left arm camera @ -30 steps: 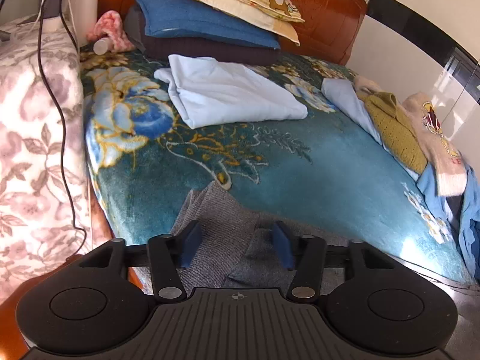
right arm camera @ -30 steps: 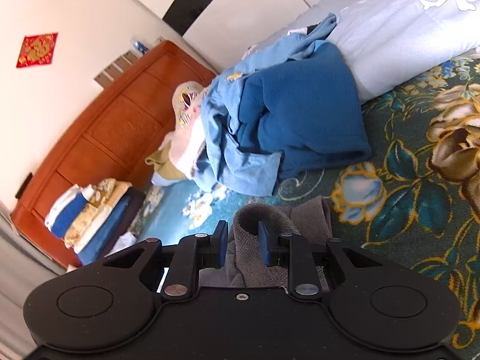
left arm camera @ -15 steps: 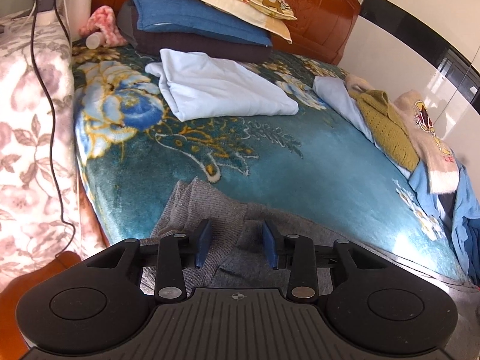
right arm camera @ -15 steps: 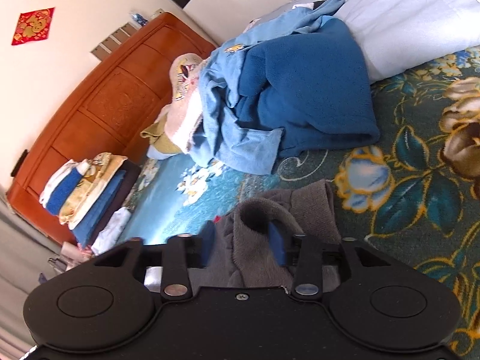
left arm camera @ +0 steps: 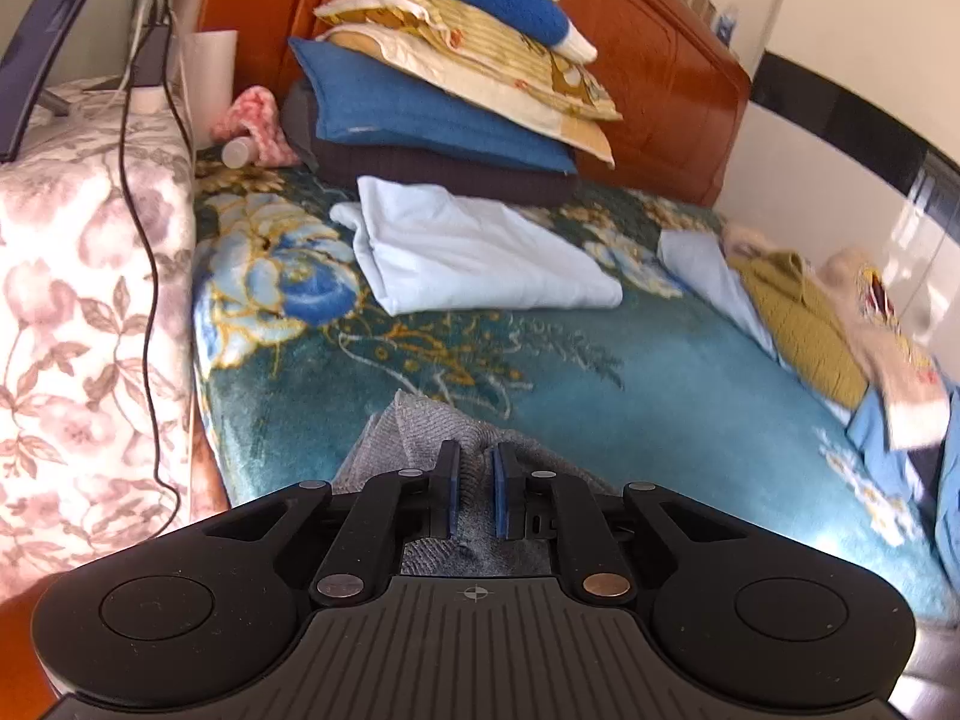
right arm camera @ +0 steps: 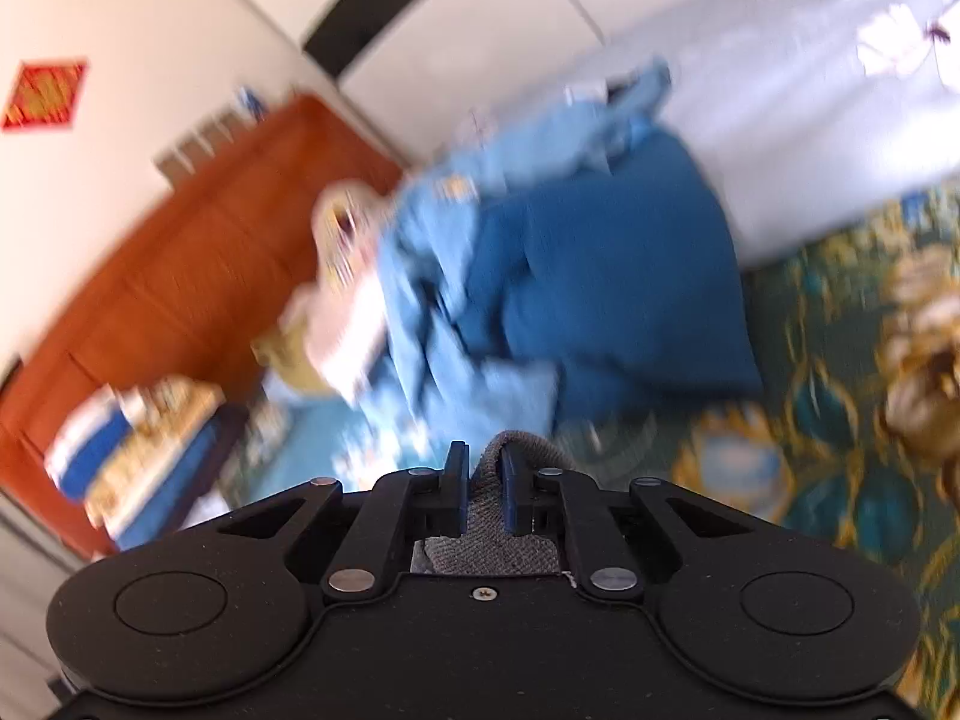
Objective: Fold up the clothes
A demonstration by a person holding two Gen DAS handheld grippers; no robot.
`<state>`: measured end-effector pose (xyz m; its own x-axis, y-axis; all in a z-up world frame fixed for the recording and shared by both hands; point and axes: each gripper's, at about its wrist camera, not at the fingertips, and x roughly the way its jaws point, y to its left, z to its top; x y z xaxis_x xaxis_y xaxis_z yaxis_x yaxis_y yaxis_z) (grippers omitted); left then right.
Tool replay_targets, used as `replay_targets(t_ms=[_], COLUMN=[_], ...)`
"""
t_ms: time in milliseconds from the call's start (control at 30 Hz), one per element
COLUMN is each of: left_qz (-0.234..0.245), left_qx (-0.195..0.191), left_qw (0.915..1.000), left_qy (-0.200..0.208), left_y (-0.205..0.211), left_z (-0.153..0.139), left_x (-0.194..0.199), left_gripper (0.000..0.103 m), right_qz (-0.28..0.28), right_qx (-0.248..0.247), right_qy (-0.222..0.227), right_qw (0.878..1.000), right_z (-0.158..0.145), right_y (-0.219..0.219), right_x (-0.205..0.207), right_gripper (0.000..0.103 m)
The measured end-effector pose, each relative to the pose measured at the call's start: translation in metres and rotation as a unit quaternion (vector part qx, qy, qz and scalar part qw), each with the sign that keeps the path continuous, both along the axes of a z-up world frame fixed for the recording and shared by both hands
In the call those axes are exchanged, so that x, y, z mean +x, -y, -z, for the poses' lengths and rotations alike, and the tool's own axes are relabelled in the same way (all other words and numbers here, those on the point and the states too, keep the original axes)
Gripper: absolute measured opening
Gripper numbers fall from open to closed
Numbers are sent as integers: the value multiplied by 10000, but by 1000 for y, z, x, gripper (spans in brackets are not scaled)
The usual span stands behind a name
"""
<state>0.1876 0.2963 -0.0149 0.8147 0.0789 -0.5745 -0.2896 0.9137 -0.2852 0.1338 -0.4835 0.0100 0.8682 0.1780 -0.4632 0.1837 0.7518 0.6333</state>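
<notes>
Where my left gripper (left arm camera: 475,489) stood spread over the grey knit garment (left arm camera: 420,420) half a second ago, its fingers now pinch a fold at the near edge of the teal floral blanket (left arm camera: 630,372). My right gripper (right arm camera: 482,483) has likewise clamped onto the garment's cuff, and its view has blurred.

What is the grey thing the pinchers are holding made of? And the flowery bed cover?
The grey garment looks like knitted fabric, maybe wool or cotton: fine ribbed rows show, and the surface is matte. The bed cover looks like plush fleece: it has a soft sheen and a fuzzy printed flower pattern. Both are guesses from looks alone.
</notes>
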Motion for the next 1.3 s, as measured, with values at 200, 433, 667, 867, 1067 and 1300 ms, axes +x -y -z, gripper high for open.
replay_targets(t_ms=[200,433,667,867,1067,1300], left_qz=[-272,-329,-482,-238,665,1745], left_qx=[64,-39,-94,-330,-910,-1505], left_qw=[9994,9990,9987,9991,9936,9728], left_qy=[-195,-307,-101,-102,-26,-249], left_y=[-7,-15,-20,-12,40,118], left_z=[16,20,-1,-18,-20,-1], left_x=[9,8,-5,-23,-44,-59], left_gripper=[9,18,15,31,48,62], right_qz=[449,935,869,609,199,679], right_qx=[-499,-139,-321,-1002,-1504,-553], right_qy=[-656,-1514,-1257,-1208,-1005,-1096], right_qw=[9956,9839,9877,9857,9833,9901], right_z=[15,73,55,32,14,49], right_y=[10,23,19,4,-18,5], right_x=[27,27,22,10,-28,-81], right_gripper=[12,12,15,31,46,47])
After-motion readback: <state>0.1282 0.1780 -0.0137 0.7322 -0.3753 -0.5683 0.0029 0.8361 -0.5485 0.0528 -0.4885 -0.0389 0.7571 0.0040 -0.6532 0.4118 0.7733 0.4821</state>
